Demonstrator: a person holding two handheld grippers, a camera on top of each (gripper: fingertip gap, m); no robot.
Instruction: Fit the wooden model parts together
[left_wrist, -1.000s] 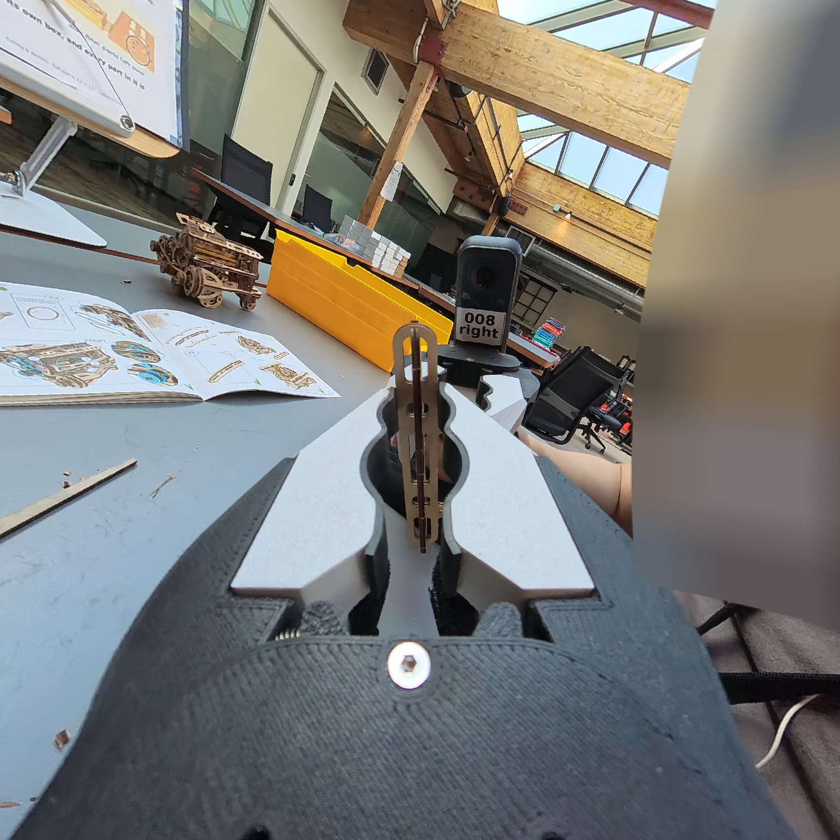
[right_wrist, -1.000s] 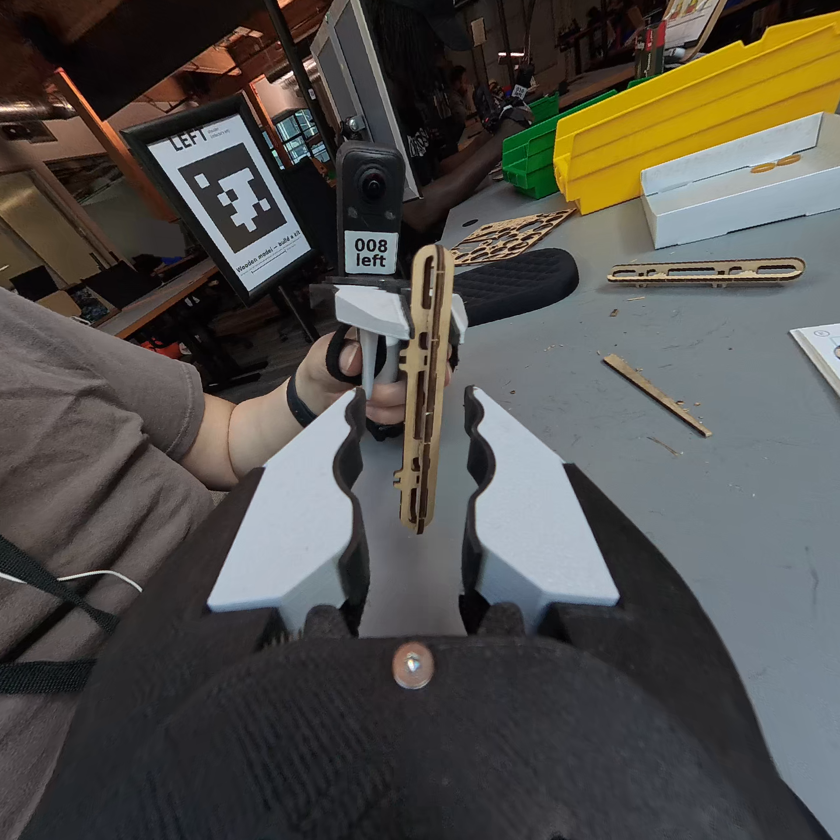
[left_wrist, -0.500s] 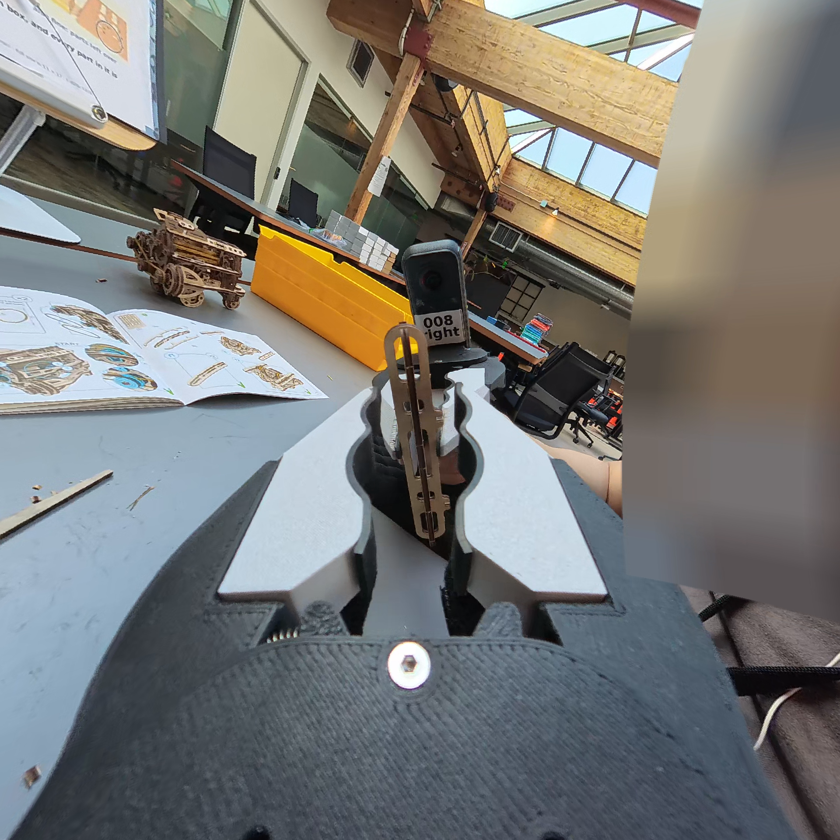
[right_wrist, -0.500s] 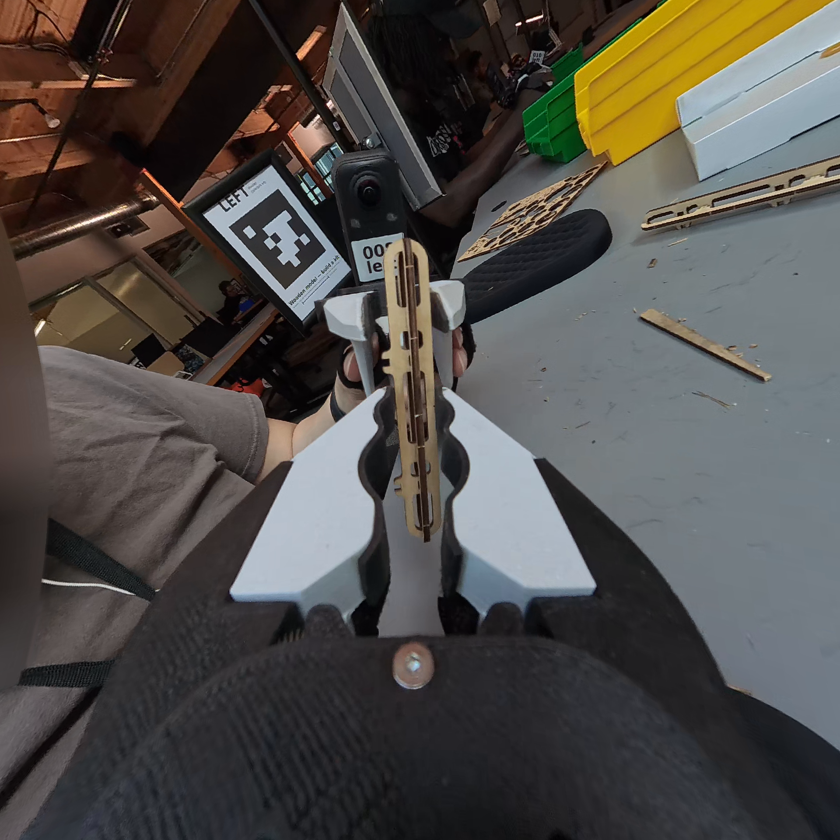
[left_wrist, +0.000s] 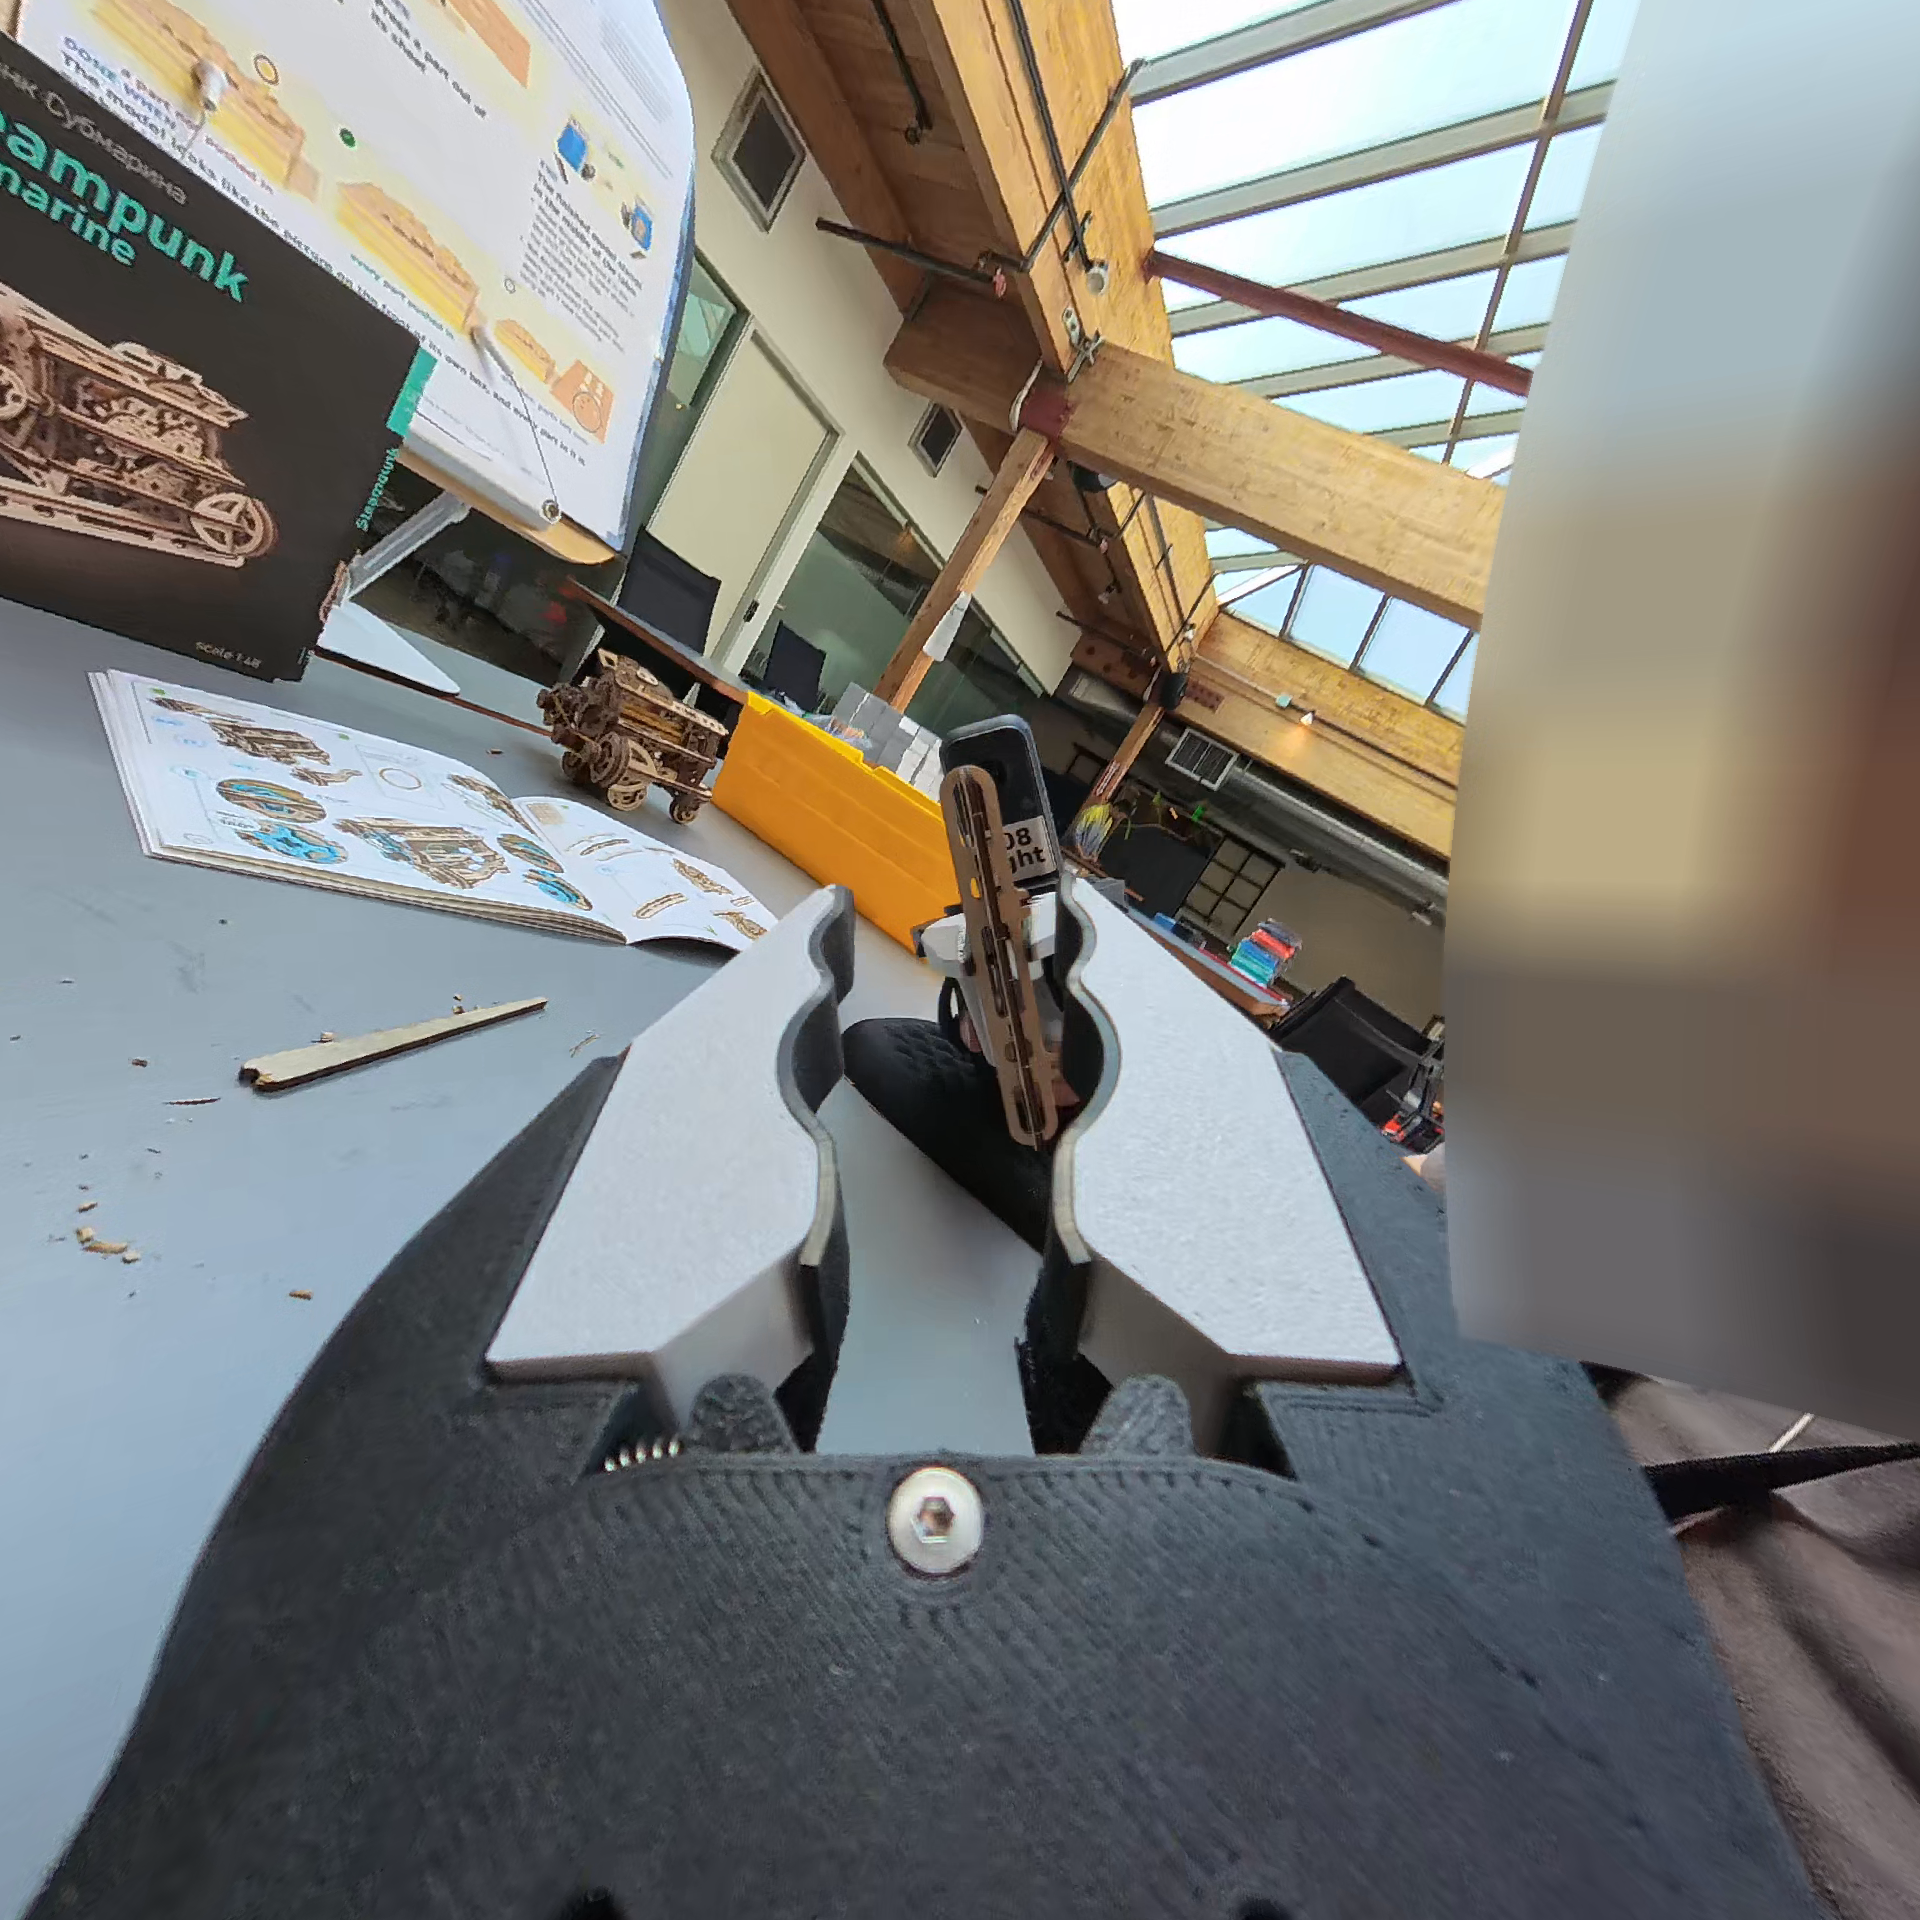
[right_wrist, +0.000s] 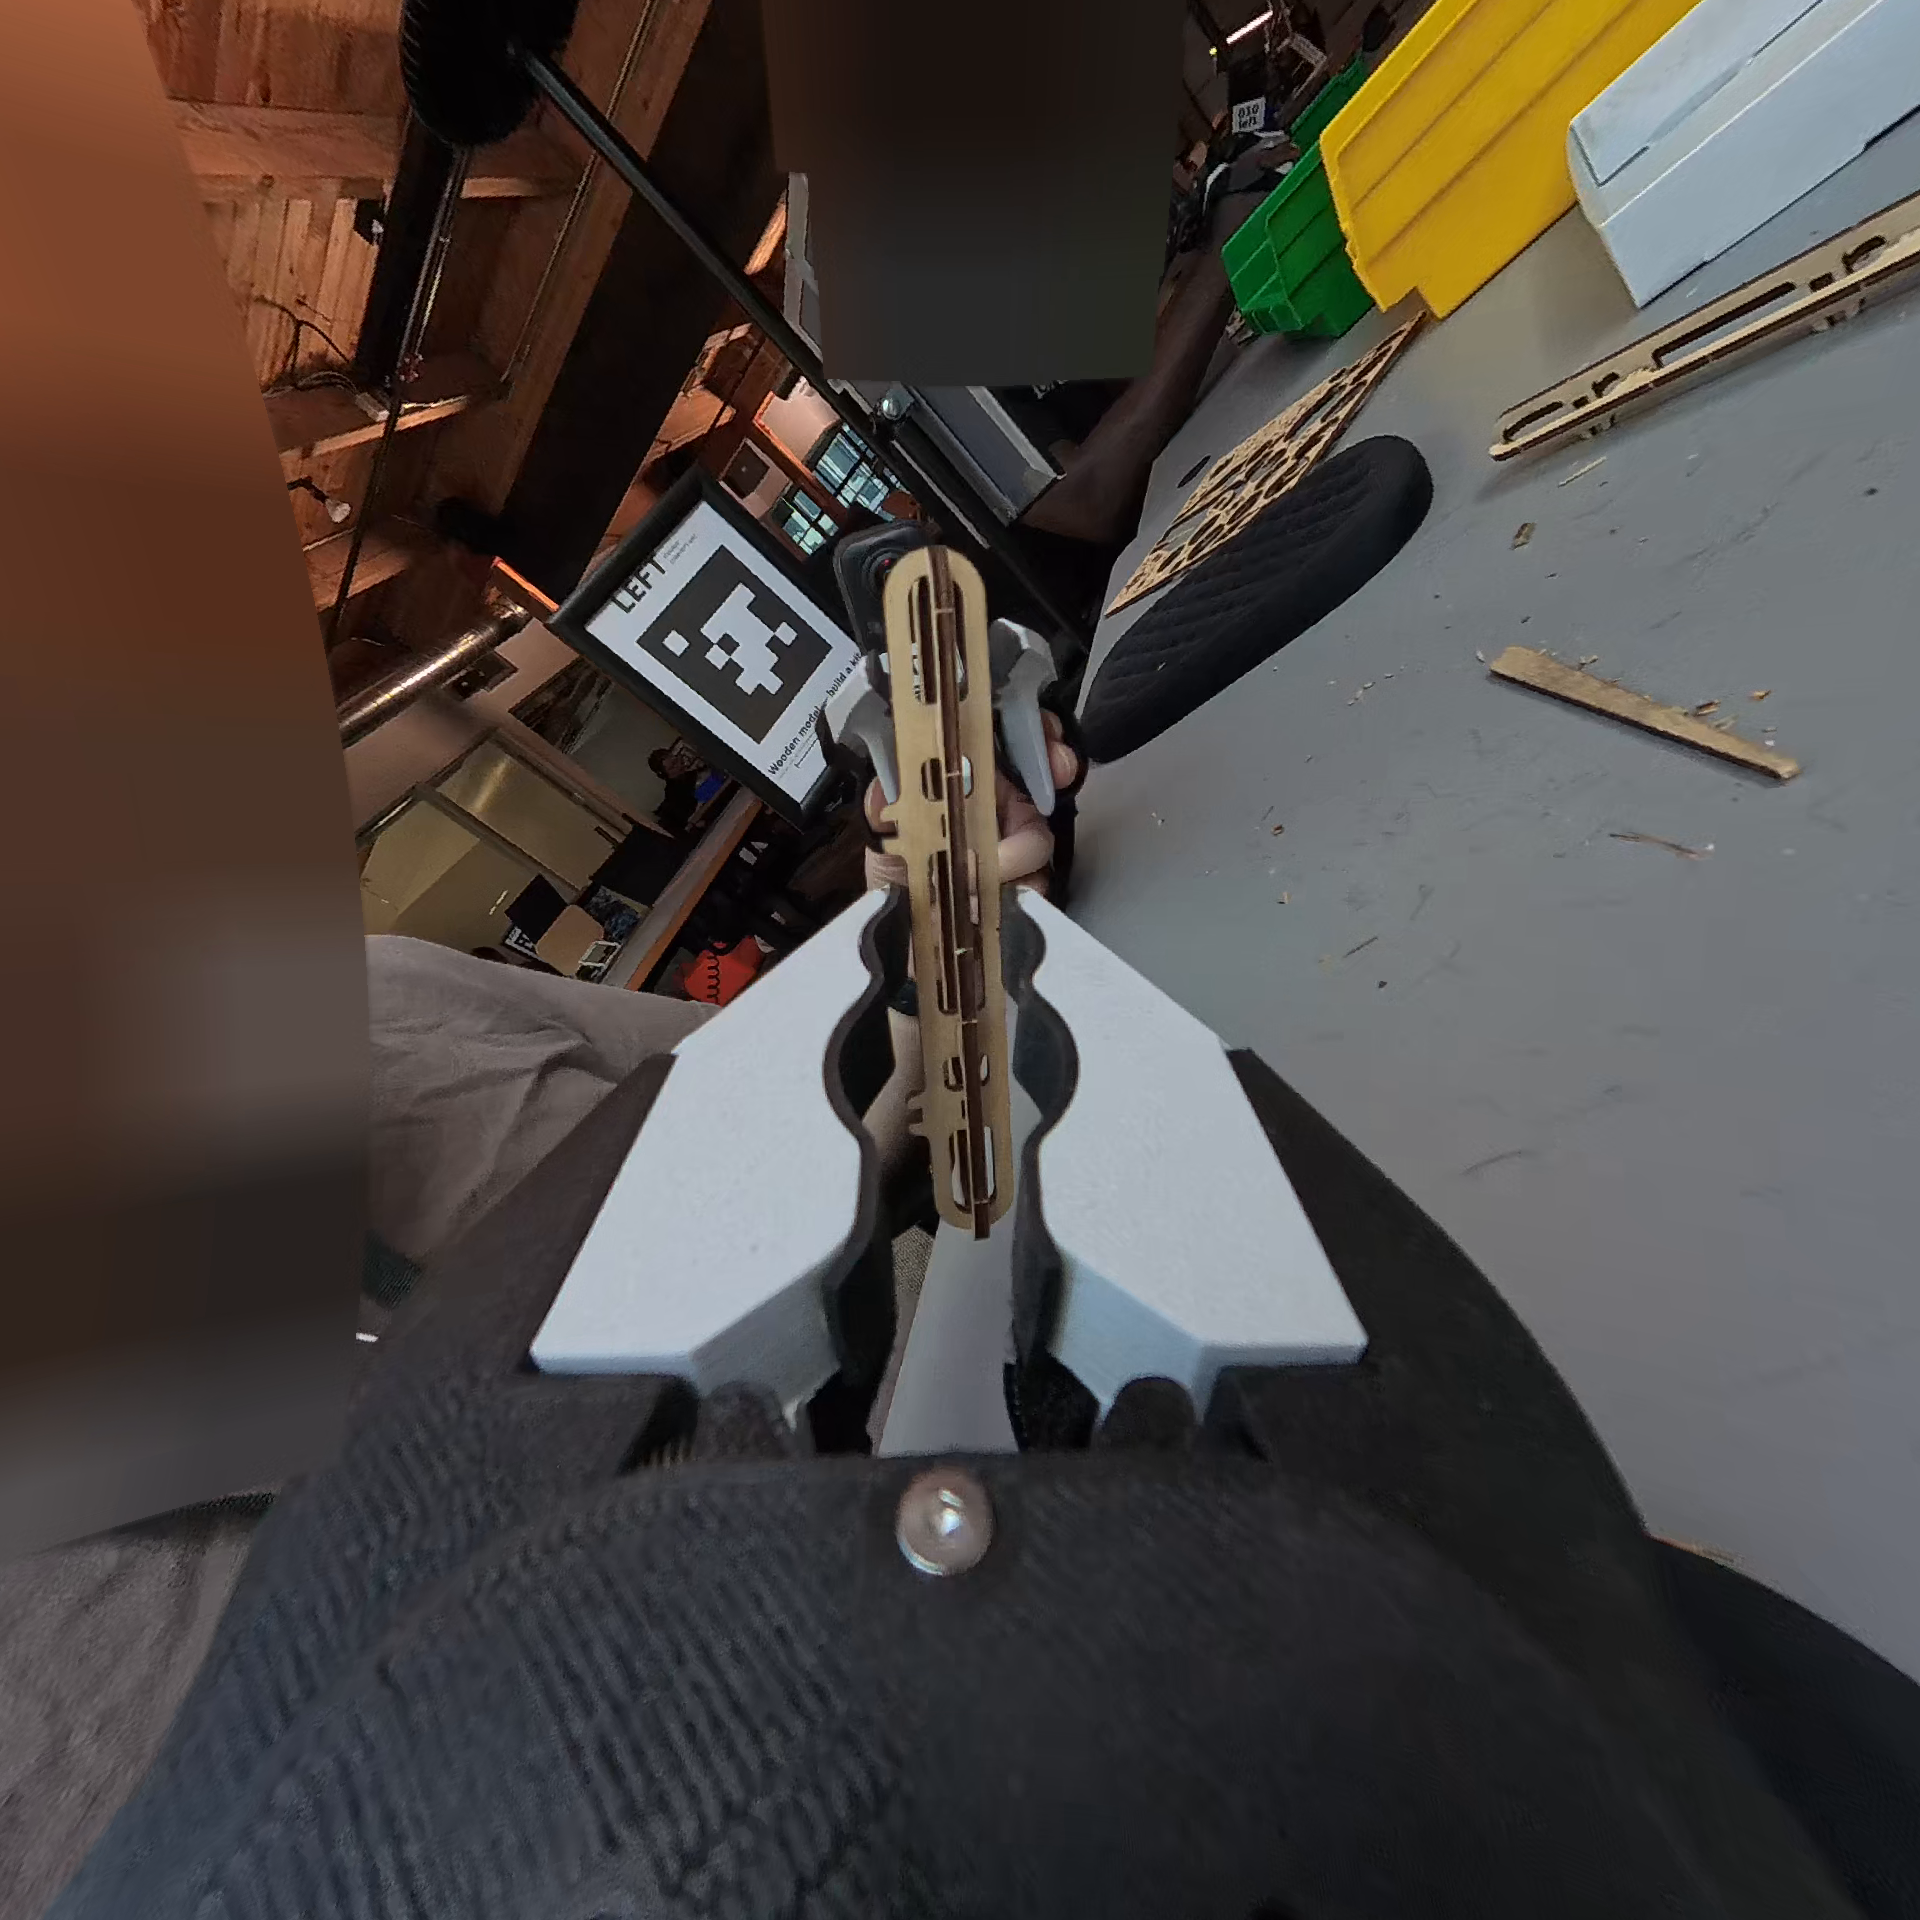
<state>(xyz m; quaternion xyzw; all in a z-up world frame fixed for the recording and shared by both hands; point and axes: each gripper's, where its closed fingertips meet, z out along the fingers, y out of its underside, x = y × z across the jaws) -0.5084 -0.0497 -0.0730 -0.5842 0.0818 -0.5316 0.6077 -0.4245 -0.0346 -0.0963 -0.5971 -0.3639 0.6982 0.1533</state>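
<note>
My right gripper pinched the long flat slotted wooden model strip, standing upright | my left gripper had its jaws wide apart, holding nothing | strip up above the grey table.

Pale laser-cut plywood part with dark burnt edges, matt white plastic tongs on rough black printed body, smooth matt grey bench, glossy yellow plastic bin beyond it
</note>
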